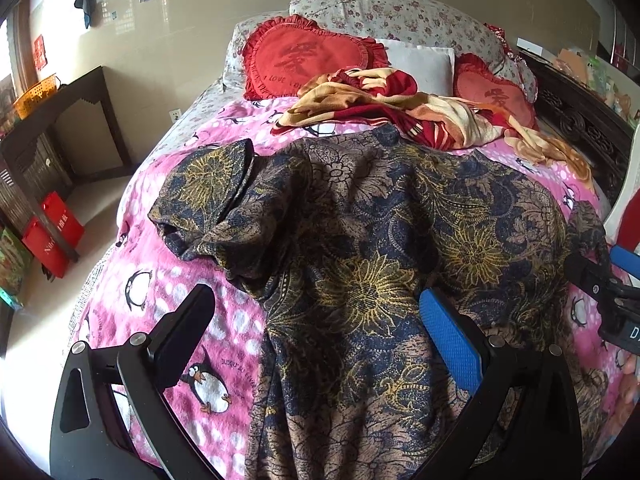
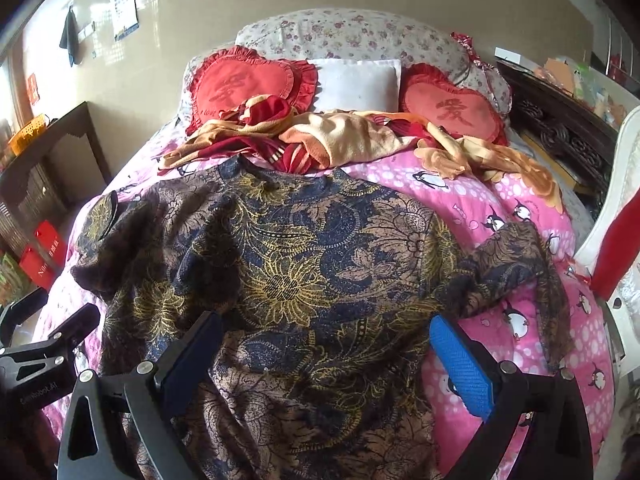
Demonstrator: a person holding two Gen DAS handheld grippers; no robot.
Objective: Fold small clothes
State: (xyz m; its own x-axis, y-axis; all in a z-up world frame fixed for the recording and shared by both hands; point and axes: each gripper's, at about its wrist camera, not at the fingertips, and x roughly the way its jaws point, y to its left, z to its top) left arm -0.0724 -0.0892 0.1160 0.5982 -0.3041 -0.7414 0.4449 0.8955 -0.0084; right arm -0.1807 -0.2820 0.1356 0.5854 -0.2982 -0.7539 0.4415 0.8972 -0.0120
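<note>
Right gripper (image 2: 326, 344) at 6 o'clock, fingers spread wide with nothing between them, above the lower part of the floral shirt (image 2: 288, 272), which lies spread flat over the pink penguin blanket (image 2: 472, 196); one sleeve bunched at 9 o'clock, the other out at 3 o'clock. Left gripper (image 2: 44, 344) pokes in at 8 o'clock beside the shirt's edge. Crumpled red-and-tan blanket (image 2: 320, 136) at 12 o'clock touching the collar, two red heart cushions (image 2: 244, 84) and a white pillow (image 2: 356, 84) behind it.
</note>
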